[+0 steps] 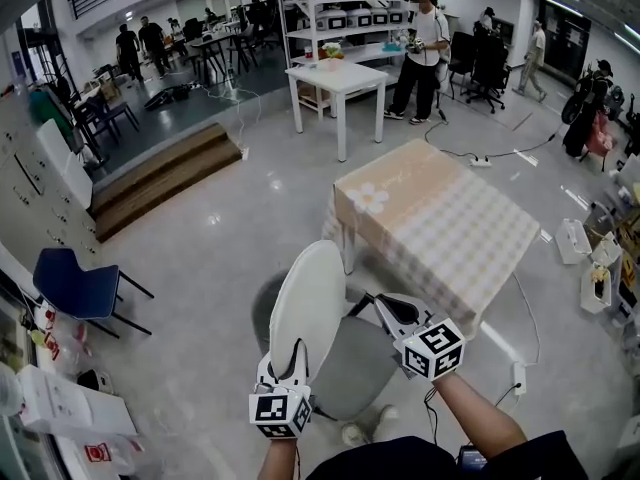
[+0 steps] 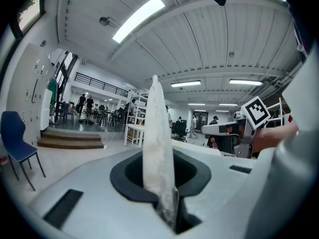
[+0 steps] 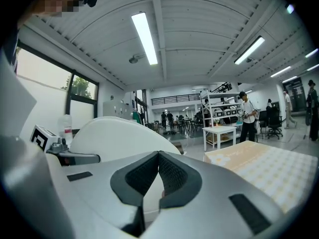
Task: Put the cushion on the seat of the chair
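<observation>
A white oval cushion (image 1: 310, 303) stands tilted on edge above the grey chair seat (image 1: 350, 366). My left gripper (image 1: 287, 356) is shut on its near edge. In the left gripper view the cushion (image 2: 155, 133) rises as a thin strip out of the closed jaws of that gripper (image 2: 164, 193). From the right, my right gripper (image 1: 368, 306) reaches the cushion's right edge. In the right gripper view the jaws of this gripper (image 3: 158, 156) are drawn together with pale fabric showing between the pads, and the cushion (image 3: 114, 138) bulges to the left. The chair's base is hidden.
A table with a checked cloth (image 1: 440, 223) stands just beyond the chair to the right. A blue chair (image 1: 70, 283) is at the left, wooden steps (image 1: 160, 173) are farther back, and a white table (image 1: 335, 76) has a person (image 1: 420, 48) beside it. Cables cross the floor at the right.
</observation>
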